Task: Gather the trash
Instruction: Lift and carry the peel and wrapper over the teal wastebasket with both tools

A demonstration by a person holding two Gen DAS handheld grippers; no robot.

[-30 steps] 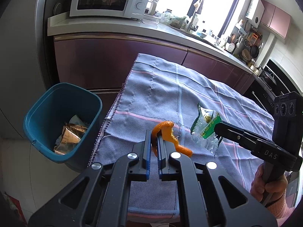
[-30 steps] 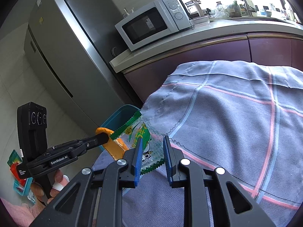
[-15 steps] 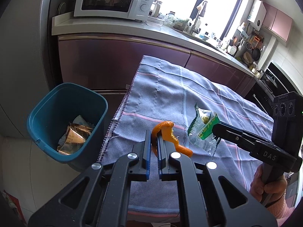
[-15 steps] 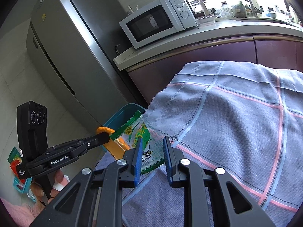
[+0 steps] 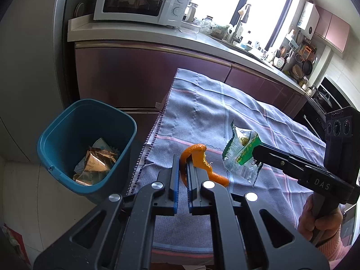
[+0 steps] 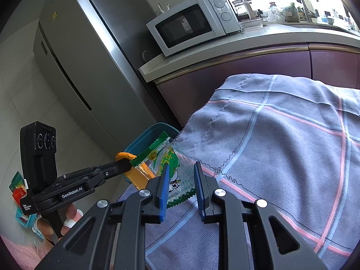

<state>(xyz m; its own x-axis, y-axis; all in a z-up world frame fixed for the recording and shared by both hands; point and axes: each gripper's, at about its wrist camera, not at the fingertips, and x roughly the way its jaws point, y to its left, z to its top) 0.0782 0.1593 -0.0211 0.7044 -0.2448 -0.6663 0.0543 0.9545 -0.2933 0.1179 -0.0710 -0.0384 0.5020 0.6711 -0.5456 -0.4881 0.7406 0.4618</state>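
Nearby, a teal plastic waste bin (image 5: 86, 144) stands on the pale floor just beside the table's left edge, crumpled gold and pale wrappers (image 5: 95, 163) lying in its bottom. Behind it run maroon kitchen cabinets (image 5: 146, 76) under a pale counter carrying a white microwave (image 5: 140, 0), with a tall grey refrigerator (image 6: 90, 51) alongside. A grey-blue checked cloth (image 5: 202, 110) with pink and light-blue lines covers the table. The left gripper (image 5: 182, 168) has its blue-padded jaws drawn narrow, pinching a curled strip of orange peel (image 5: 198, 157) held above the cloth near the bin-side edge. Just to its right, the right gripper (image 6: 180, 177) grips a clear plastic snack wrapper with green print (image 5: 241, 153), though in its own view the jaws stand somewhat apart.
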